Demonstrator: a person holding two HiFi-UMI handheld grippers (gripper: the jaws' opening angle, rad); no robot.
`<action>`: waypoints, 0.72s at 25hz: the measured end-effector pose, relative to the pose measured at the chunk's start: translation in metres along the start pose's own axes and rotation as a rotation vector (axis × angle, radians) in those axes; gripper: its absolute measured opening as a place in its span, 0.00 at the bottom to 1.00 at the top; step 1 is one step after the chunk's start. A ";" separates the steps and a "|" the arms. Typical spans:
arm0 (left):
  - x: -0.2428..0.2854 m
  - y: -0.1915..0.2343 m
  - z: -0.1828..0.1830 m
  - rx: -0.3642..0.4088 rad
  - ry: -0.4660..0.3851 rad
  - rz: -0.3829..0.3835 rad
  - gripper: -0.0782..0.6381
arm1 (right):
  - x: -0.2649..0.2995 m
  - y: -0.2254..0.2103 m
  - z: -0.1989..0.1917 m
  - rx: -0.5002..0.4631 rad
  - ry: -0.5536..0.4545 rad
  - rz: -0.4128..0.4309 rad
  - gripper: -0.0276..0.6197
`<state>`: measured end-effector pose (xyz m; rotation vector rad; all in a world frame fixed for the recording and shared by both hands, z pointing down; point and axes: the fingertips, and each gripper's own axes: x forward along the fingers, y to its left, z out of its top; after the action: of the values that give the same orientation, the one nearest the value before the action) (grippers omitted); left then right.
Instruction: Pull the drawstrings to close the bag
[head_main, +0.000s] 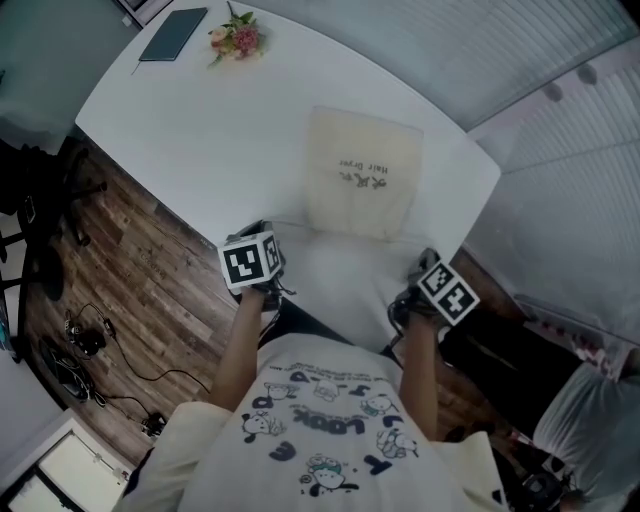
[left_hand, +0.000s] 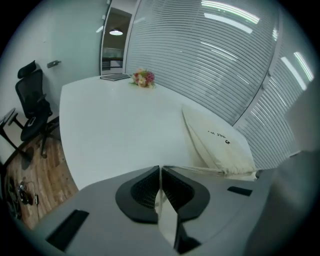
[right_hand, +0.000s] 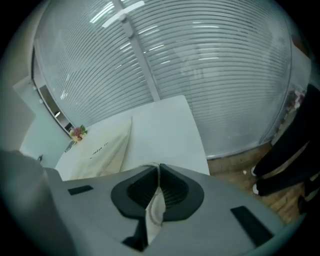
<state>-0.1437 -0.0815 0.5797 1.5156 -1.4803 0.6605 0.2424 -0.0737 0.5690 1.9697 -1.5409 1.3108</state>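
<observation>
The white rounded table (head_main: 200, 130) bears the cream fabric drawstring bag (head_main: 362, 175), lying flat. At the bag's 7 o'clock, the left gripper (left_hand: 160, 187) is clenched on a cream drawstring (left_hand: 167, 220). At 5 o'clock, the right gripper (right_hand: 159, 187) pinches the other drawstring (right_hand: 154, 212).

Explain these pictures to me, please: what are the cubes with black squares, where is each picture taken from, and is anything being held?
There is no robot here. A person holds a two-jaw gripper in each hand, and the marker cubes are part of those grippers. The head view looks down from the person's head onto the left gripper and the right gripper at the near edge of a white table. The other two views ride on the grippers and look along their jaws. On the table lie a cream bag, a small bunch of flowers and a dark notebook. Each gripper is shut on a pale cord: the left drawstring and the right drawstring.
</observation>
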 end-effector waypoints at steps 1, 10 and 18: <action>0.001 0.004 -0.001 -0.014 0.000 0.005 0.18 | 0.002 -0.004 -0.001 0.038 0.004 0.003 0.07; 0.004 0.016 0.003 -0.009 -0.019 0.046 0.18 | 0.002 -0.008 0.000 0.035 0.000 0.017 0.07; -0.004 0.000 -0.004 0.271 -0.004 -0.009 0.18 | -0.008 0.013 -0.025 -0.204 0.081 0.157 0.08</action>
<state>-0.1437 -0.0759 0.5781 1.7264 -1.4299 0.8810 0.2195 -0.0556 0.5721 1.6814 -1.7440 1.2204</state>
